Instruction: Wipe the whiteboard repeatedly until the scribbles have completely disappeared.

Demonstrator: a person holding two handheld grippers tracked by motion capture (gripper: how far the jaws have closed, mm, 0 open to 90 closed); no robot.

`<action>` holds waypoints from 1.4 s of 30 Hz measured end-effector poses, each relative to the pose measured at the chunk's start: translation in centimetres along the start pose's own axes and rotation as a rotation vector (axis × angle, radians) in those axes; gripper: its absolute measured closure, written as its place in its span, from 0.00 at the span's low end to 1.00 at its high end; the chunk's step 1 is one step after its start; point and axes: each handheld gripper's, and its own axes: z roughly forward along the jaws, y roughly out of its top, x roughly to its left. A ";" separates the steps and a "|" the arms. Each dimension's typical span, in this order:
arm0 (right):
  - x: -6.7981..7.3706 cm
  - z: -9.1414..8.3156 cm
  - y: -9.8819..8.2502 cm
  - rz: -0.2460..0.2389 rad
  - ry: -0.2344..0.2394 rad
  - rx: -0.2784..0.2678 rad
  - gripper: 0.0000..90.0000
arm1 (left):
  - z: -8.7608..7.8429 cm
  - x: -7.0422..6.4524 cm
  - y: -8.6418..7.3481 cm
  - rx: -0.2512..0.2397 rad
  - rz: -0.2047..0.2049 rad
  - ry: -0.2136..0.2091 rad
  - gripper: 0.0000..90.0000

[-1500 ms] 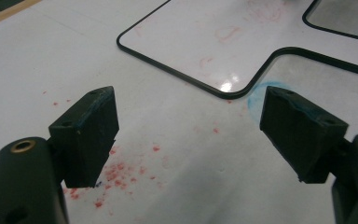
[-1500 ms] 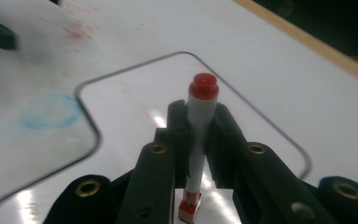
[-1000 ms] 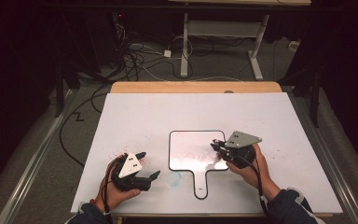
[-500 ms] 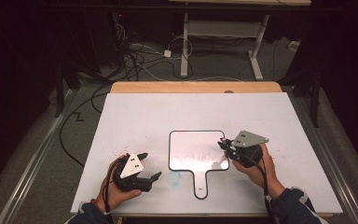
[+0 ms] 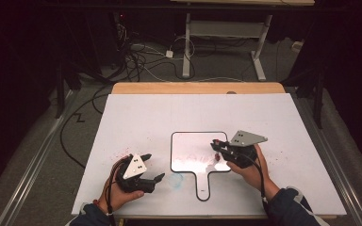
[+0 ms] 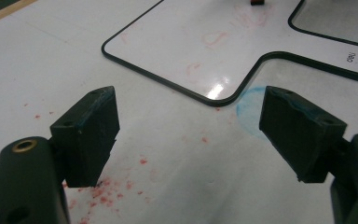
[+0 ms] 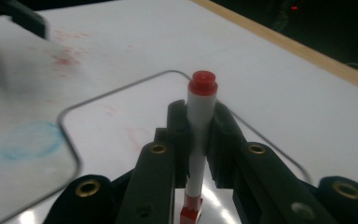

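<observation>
A wooden table (image 5: 198, 88) is covered by a large white sheet (image 5: 160, 117). A paddle-shaped whiteboard (image 5: 193, 150) with a black rim is laid flat on the sheet. Red specks (image 6: 102, 193) and a blue smudge (image 5: 176, 179) are seen on the sheet.

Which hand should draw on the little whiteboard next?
Right. The right gripper is already shut on the red marker and sits over the small whiteboard. The left gripper is open, holds nothing, and rests beside the board on the table.
</observation>
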 end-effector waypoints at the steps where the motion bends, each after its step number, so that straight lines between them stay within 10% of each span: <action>1: 0.6 0.3 0.1 -0.007 0.027 -0.007 0.90 | 0.0 0.0 0.0 -0.001 0.001 0.000 0.21; 7: 2.1 0.9 0.6 -0.057 0.051 -0.006 0.90 | -0.1 -0.1 0.0 0.000 0.008 0.001 0.21; 13: -0.7 0.2 0.1 -0.050 -0.104 0.023 0.90 | -0.1 -0.1 0.0 0.002 0.004 0.002 0.21; 16: -0.4 0.1 0.0 -0.052 -0.086 0.021 0.90 | 0.0 -0.2 0.1 0.005 0.014 0.003 0.21; 20: 1.1 0.4 0.3 -0.026 0.052 -0.003 0.90 | -0.1 -0.3 0.1 0.001 0.020 0.006 0.21; 28: 0.8 -0.8 -0.1 -0.125 -0.070 0.049 0.90 | 0.2 -0.3 0.1 0.009 0.027 0.016 0.21; 42: 3.4 0.7 0.4 -0.093 0.070 -0.020 0.90 | 0.5 -0.2 0.0 0.014 0.025 0.015 0.21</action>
